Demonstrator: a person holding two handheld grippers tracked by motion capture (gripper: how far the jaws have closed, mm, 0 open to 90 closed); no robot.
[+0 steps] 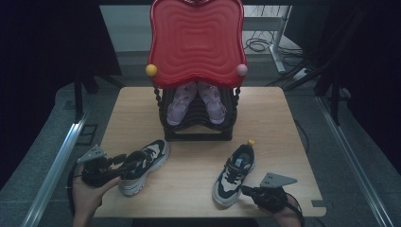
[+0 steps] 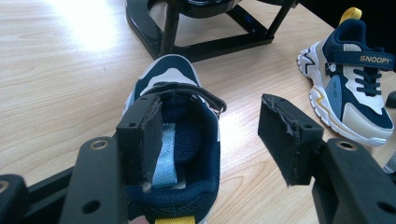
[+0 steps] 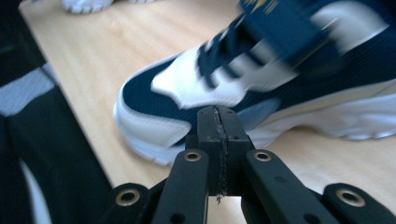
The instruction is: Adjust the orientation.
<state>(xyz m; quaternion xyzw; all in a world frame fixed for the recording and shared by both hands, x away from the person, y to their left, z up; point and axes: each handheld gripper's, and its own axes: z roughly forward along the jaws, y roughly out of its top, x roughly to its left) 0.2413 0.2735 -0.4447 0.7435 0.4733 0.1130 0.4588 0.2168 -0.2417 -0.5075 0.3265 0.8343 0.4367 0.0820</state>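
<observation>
Dark curtains ring a light wooden table, at whose far edge a black shoe rack with a red top holds a pair of pink shoes. Near the front left lies a navy and white sneaker. The left gripper stands wide open at its heel; in the left gripper view one jaw reaches inside the collar while the other hangs outside, clear of the shoe. A second sneaker lies at the front right. The right gripper sits just beside its side, jaws pressed together on nothing; whether they touch the blurred shoe is hard to tell.
</observation>
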